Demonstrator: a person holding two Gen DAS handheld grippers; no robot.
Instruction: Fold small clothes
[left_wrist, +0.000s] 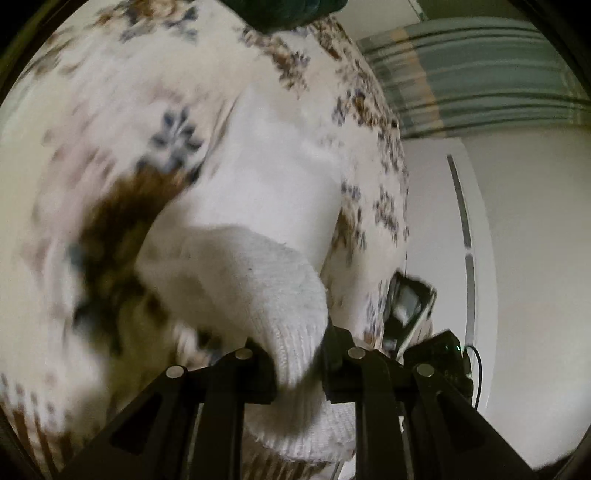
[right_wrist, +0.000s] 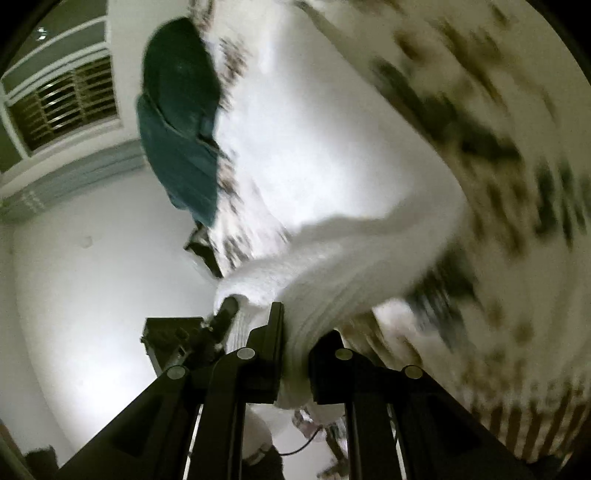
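Note:
A white knit garment (left_wrist: 236, 273) with a ribbed hem hangs stretched between both grippers above a floral bedsheet (left_wrist: 110, 92). My left gripper (left_wrist: 299, 354) is shut on the ribbed edge, which bunches between its black fingers. In the right wrist view the same white garment (right_wrist: 332, 258) runs into my right gripper (right_wrist: 299, 332), shut on another part of its edge. One of the left gripper's fingers (right_wrist: 225, 314) shows at the garment's left corner. Both views are motion-blurred.
A dark green cloth (right_wrist: 177, 110) lies at the sheet's (right_wrist: 517, 110) far edge, also the dark green cloth (left_wrist: 288, 11) at the top. White wall (left_wrist: 535, 221) and a barred window (right_wrist: 62, 103) lie beyond the bed. A black device (left_wrist: 410, 302) sits beside the bed edge.

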